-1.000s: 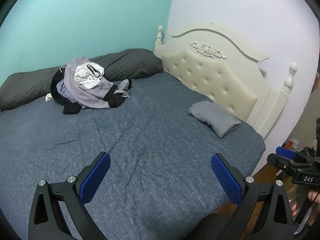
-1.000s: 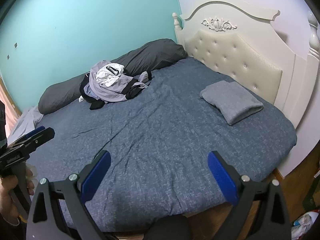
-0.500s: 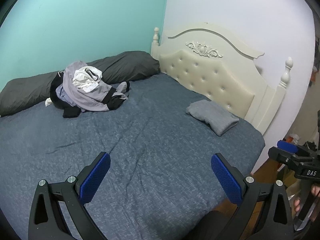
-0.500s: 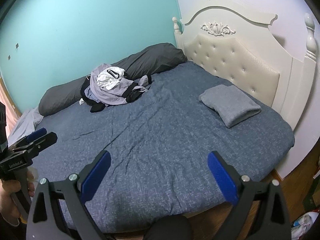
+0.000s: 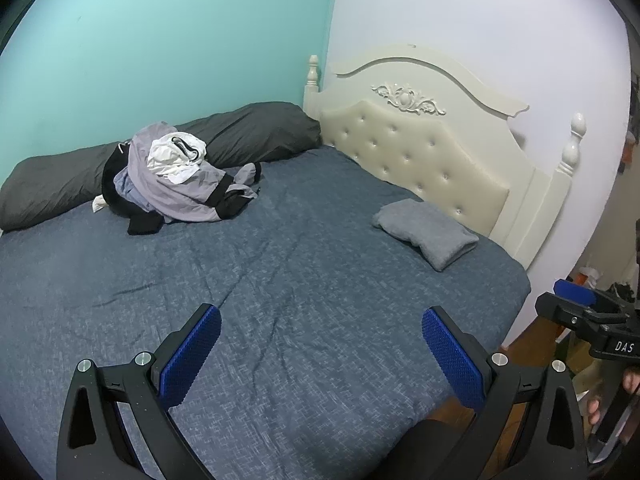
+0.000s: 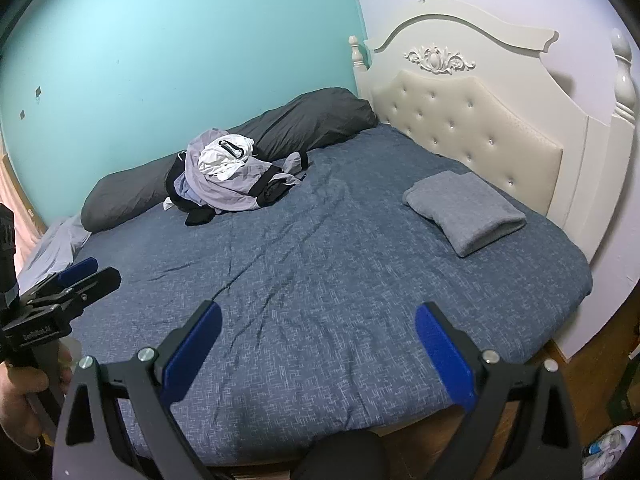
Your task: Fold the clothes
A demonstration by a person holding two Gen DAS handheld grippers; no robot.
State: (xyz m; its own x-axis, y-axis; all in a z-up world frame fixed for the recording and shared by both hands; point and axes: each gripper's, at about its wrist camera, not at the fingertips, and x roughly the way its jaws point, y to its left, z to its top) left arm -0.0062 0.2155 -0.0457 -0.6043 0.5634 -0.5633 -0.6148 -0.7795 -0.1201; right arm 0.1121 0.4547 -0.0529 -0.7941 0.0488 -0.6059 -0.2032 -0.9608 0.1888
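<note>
Your left tool (image 5: pixel 320 354) hangs above the near part of the bed (image 5: pixel 280 280), blue pads (image 5: pixel 188 356) spread wide with nothing between them; your right tool (image 6: pixel 318 354) is the same, gaping and empty over the bed's near edge. Each tool shows in the other's view, gripped by a hand (image 6: pixel 20 400) at the frame's margin. You are facing a bed covered in a mottled dark-blue spread, lightly creased across the middle. At the far side, a heap of unfolded clothes (image 5: pixel 176 176) in lilac, white and black leans against a long dark-grey pillow (image 5: pixel 248 136) that runs along the teal wall (image 5: pixel 160 40). Well apart from the heap, near the cream tufted headboard (image 5: pixel 420 160), lies a folded grey garment (image 5: pixel 428 236). Behind the headboard you have a pale lilac wall (image 5: pixel 480 20). Wooden floor (image 6: pixel 592 384) shows past the bed's right corner, with some clutter at the frame's edge too small to make out.
</note>
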